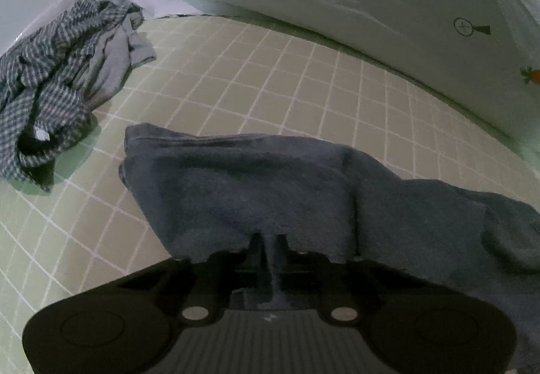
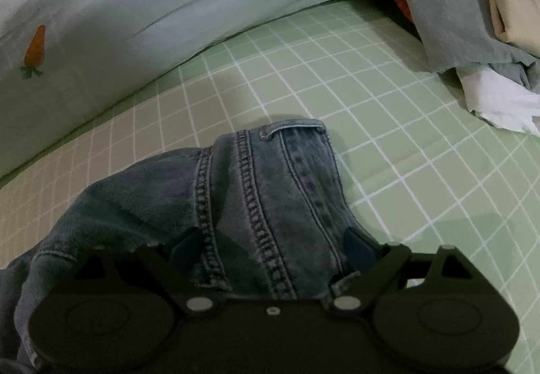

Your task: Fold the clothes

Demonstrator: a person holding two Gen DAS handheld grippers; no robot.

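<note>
A pair of blue denim jeans [image 1: 303, 178] lies bunched on the green checked sheet [image 1: 256, 70]. My left gripper [image 1: 270, 240] is shut on a pinched fold of the jeans, and the cloth rises into a narrow ridge between its jaws. In the right wrist view the jeans [image 2: 270, 178] show their stitched seams and a belt loop. My right gripper [image 2: 273, 247] stands wide open over this seamed part, with the denim lying between its fingers [image 2: 357, 244]; the left finger is partly hidden under the cloth.
A crumpled checked garment [image 1: 57, 77] lies at the left. A pale pillow with a carrot print [image 2: 101, 19] runs along the back. Folded grey, beige and white clothes [image 2: 472, 19] are stacked at the far right. Bare sheet [image 2: 388, 104] lies between.
</note>
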